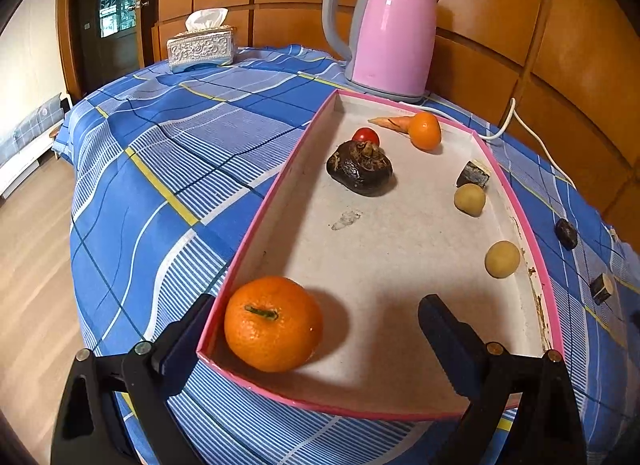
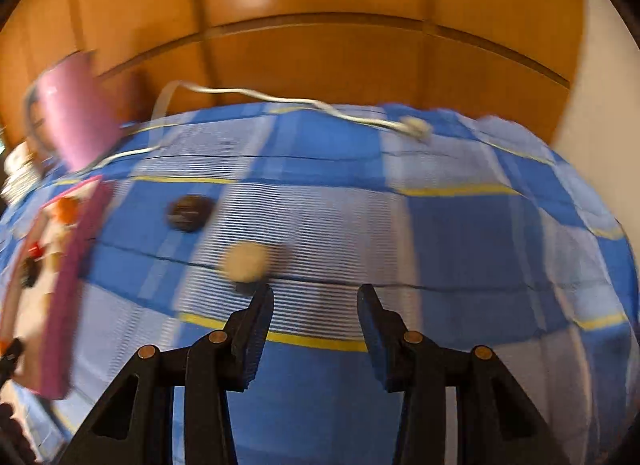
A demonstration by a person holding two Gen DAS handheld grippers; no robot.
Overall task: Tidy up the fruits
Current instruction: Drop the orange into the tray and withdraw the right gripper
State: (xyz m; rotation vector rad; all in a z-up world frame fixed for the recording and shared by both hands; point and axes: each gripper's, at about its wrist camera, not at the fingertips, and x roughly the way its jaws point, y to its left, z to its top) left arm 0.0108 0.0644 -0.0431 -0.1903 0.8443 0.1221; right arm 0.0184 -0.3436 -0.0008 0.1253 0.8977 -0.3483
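Left tool (image 1: 316, 329) straddles one of two oranges (image 1: 273, 324).

Glossy plastic kettle (image 1: 390, 29), checked cloth cover (image 1: 192, 133), matt tray (image 1: 400, 265)

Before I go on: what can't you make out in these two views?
- Right wrist view: motion blur; the dark lump and pale ball on the cloth can't be identified.
- Same view: tray cut by the left edge.
- Left wrist view: dark pieces outside the tray, too small to name.
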